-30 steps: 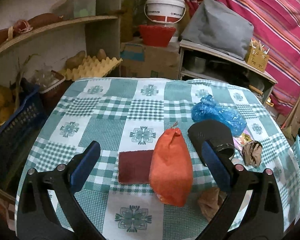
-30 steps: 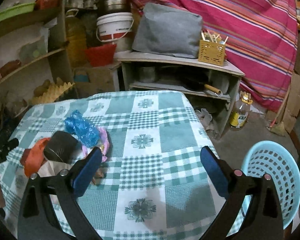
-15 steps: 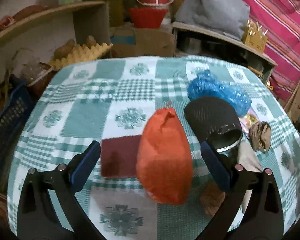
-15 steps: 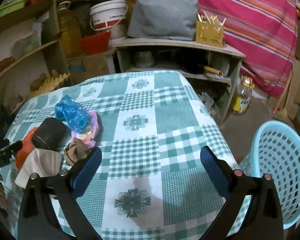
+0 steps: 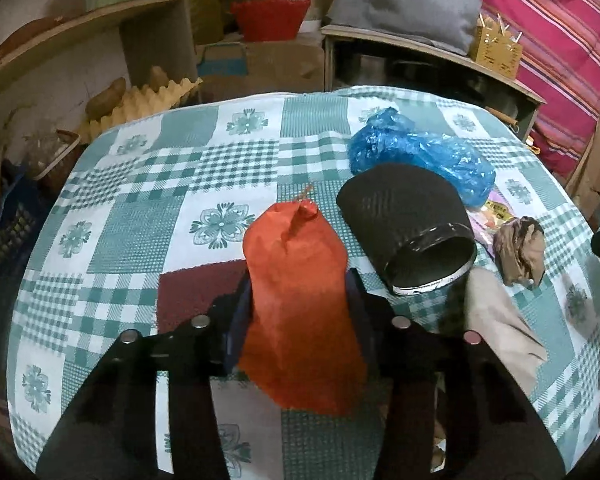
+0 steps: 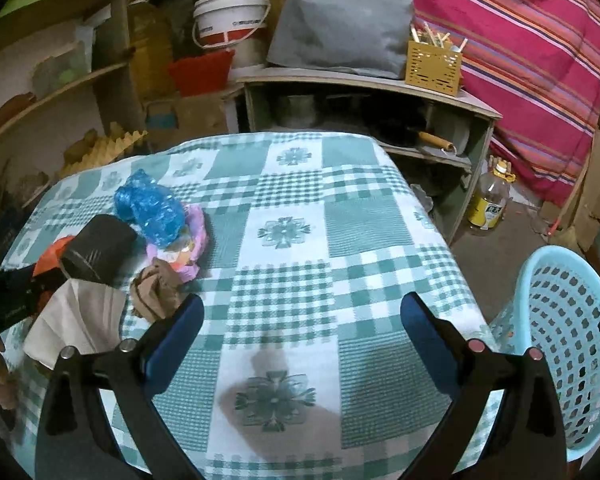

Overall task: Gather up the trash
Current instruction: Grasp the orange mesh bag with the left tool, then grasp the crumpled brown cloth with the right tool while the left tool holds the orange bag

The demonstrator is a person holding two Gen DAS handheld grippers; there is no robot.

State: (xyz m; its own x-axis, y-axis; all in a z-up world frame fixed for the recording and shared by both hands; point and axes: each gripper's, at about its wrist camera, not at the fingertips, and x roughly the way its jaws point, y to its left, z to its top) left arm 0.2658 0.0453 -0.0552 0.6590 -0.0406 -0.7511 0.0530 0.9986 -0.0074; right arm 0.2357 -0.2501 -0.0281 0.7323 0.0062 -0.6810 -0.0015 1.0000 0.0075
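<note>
The left gripper (image 5: 298, 304) is closing on the crumpled orange paper bag (image 5: 298, 304) beside the black mesh cup (image 5: 406, 232), pads squeezing its middle; it looks light, soft, crushable. The right gripper (image 6: 300, 328) hangs released.

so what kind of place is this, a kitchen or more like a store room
Most likely a cluttered home store room or pantry corner. Open wooden shelves hold stored goods, egg trays and a plastic bucket sit behind the checked tablecloth, and a striped cloth hangs as a backdrop.
</note>
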